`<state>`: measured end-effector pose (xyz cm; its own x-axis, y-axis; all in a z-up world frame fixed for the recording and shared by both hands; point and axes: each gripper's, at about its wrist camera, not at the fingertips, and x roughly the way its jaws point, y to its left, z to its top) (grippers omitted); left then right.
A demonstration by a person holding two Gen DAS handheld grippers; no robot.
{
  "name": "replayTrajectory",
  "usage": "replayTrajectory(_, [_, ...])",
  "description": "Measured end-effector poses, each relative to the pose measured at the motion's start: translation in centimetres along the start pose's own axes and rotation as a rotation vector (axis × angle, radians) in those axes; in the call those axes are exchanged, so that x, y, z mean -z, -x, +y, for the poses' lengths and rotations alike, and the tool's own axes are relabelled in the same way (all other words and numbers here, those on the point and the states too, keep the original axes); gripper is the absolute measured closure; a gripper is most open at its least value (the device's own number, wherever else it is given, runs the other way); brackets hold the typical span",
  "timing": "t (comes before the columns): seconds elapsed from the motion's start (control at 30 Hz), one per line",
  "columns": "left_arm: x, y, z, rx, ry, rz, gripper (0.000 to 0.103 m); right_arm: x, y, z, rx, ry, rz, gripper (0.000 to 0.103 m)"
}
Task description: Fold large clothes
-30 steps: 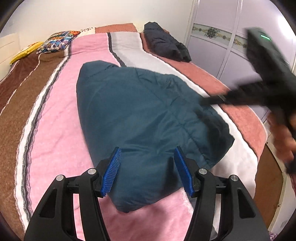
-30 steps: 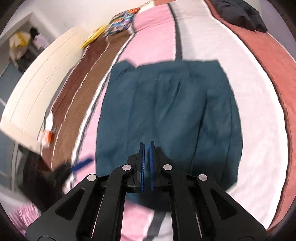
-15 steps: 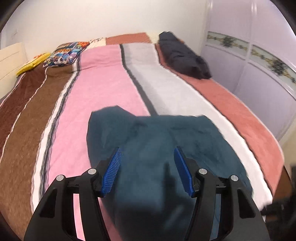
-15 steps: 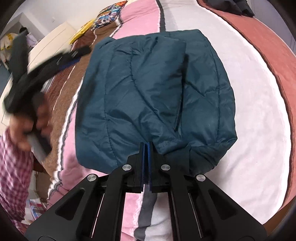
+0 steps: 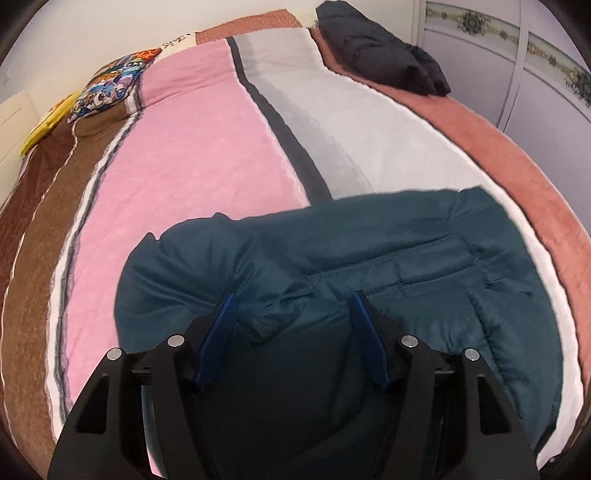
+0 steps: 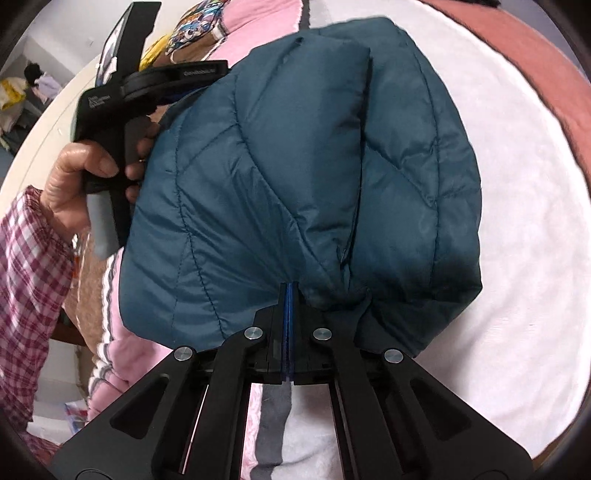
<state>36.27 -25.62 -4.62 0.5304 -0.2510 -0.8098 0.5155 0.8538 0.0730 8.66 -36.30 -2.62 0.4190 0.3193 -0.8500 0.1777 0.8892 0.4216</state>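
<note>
A bed fills the room, covered by a striped blanket (image 5: 207, 155): bands of brown, pink, grey, white and rust red. At its head lie a cartoon-print pillow (image 5: 110, 88) and a yellow pillow (image 5: 48, 125). The wall (image 5: 110, 29) behind is plain white. A pale lilac wardrobe (image 5: 535, 74) with an ornamented band stands beside the bed. Lighting is even.

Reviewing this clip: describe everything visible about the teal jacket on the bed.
The teal jacket is a puffy, quilted garment of smooth, slightly shiny fabric with stitched diagonal seams. It lies folded into a compact bundle on the striped bedspread, near its front edge, over the pink, grey and white bands. The right gripper is shut on a gathered fold at its near edge. The left gripper hovers open above it, pads clear of the fabric.
</note>
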Motion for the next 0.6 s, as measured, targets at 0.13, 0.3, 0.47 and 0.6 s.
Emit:
replayTrajectory(0.13, [0.1, -1.1, -0.2, -0.020, -0.003, 0.003, 0.039, -0.1, -0.4, -0.8, -0.020, -0.019, 0.003, 0.103])
replayTrajectory(0.3, [0.0, -0.3, -0.3, -0.021, -0.004, -0.019, 0.039, -0.1, -0.3, -0.4, -0.001, -0.024, 0.004, 0.103])
replayTrajectory(0.47, [0.2, 3.8, 0.6, 0.041, 0.046, -0.083, 0.039, 0.2, 0.1, 0.6, 0.039, -0.014, -0.003, 0.103])
replayTrajectory(0.6, [1.5, 7.8, 0.5, 0.044, 0.028, -0.121, 0.039, 0.4, 0.3, 1.6, 0.061, -0.016, -0.015, 0.103])
